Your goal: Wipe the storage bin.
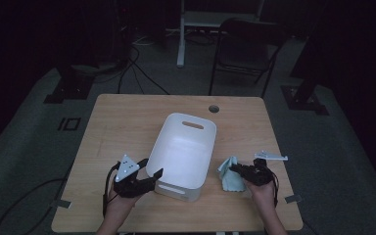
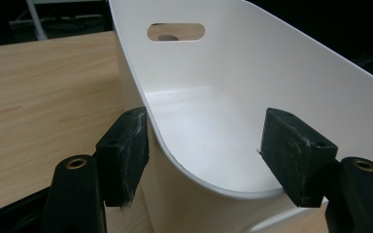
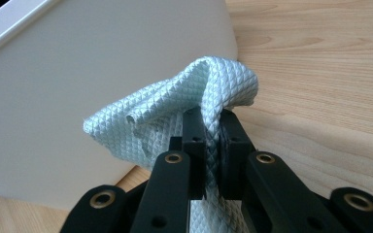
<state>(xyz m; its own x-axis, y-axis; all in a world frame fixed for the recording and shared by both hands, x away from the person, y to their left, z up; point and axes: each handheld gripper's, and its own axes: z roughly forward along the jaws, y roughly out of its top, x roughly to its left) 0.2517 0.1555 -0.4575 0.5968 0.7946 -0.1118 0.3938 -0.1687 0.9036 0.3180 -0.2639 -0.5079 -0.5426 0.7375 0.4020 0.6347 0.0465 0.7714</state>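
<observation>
The white bin [image 1: 186, 152] holds nothing; left gripper [image 2: 206, 145] jaws gape astride its rim, right gripper [image 3: 212, 145] jaws pinch the blue cloth [image 3: 175, 121].

No readable text, labels, brands or numbers anywhere.

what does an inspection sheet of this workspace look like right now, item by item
surface: light wooden table with a round hole near its far edge
job's things: white plastic bin with handle slots, empty; pale blue waffle-weave cloth right of it
clutter: nothing seen
grippers: left gripper open, jaws either side of the bin's near corner wall; right gripper shut on the cloth
cables: black cables on the floor beyond the table; one trails from each gripper
surroundings: dark room, black folding chair, stand bases
</observation>
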